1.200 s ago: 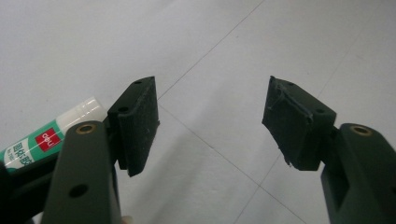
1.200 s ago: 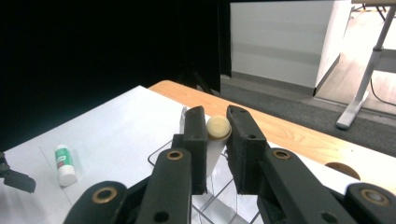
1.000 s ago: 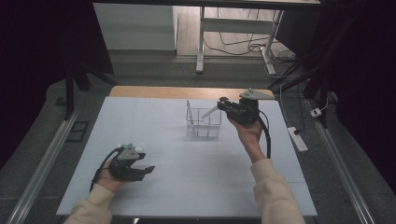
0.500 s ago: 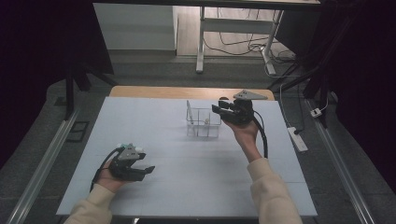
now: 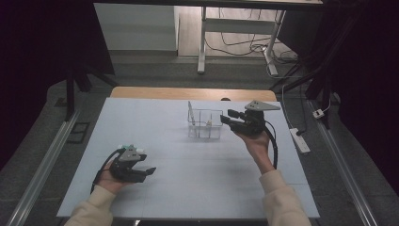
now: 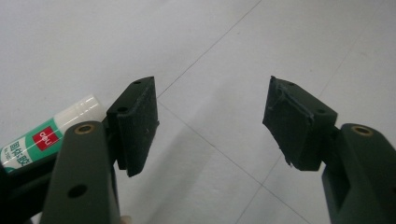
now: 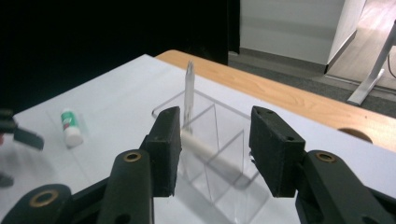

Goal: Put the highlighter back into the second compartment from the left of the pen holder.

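My left gripper [image 5: 141,170] rests low near my edge of the pale blue-grey table sheet [image 5: 155,136], its jaws spread wide with only bare sheet between them. Its own view adds a white glue stick with a green and red label [image 6: 44,135], lying just outside the jaw on that picture's left and partly behind it; from above I catch only a small pale tip of it there. Open sheet runs ahead of these jaws and to both sides.

Farther out, my right gripper [image 5: 229,117] hangs just beside the clear plastic box with inner dividers [image 5: 205,125]. Its jaws have just been opening and now stand apart, pinching nothing. Looking along them, a white stick-shaped piece [image 7: 205,150] lies slanted inside the box, its near end just beside one jaw, not touching as far as I can tell. A thin clear upright strip [image 7: 188,91] rises at the box's far corner. Beyond the box comes a narrow run of sheet, then the wooden table edge [image 5: 188,92].
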Demonstrator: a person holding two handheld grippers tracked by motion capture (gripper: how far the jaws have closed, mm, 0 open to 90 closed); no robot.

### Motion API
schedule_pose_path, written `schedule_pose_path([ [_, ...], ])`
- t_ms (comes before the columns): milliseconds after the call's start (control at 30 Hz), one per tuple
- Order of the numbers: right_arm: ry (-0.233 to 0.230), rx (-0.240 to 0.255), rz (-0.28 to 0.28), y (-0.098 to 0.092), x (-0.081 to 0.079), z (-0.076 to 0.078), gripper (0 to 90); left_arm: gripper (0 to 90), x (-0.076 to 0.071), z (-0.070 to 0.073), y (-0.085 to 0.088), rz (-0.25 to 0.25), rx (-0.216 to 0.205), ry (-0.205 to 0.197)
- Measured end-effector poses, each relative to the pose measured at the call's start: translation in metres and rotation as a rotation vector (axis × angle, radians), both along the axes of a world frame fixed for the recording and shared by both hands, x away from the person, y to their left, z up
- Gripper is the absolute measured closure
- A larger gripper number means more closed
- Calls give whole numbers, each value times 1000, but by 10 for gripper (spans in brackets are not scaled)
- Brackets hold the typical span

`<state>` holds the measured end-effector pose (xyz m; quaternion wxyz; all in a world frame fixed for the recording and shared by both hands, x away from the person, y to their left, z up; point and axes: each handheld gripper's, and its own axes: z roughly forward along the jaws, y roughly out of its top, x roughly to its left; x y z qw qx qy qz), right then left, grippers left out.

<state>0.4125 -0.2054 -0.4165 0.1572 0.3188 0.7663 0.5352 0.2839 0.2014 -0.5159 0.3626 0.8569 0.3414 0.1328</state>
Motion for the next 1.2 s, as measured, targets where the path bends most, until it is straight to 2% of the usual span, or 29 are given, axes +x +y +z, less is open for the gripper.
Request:
schedule_pose_path([
  [500,7,-48,-6,-35,-38,-28,526,352,1,0,0,3,2,1],
  [600,4,-35,-14,-42,-44,-33,526,351,1,-1,1,4,1,1],
  [1200,37,-107,-30,-86,-81,-60,515,348,10,6,5,4,-7,-9],
])
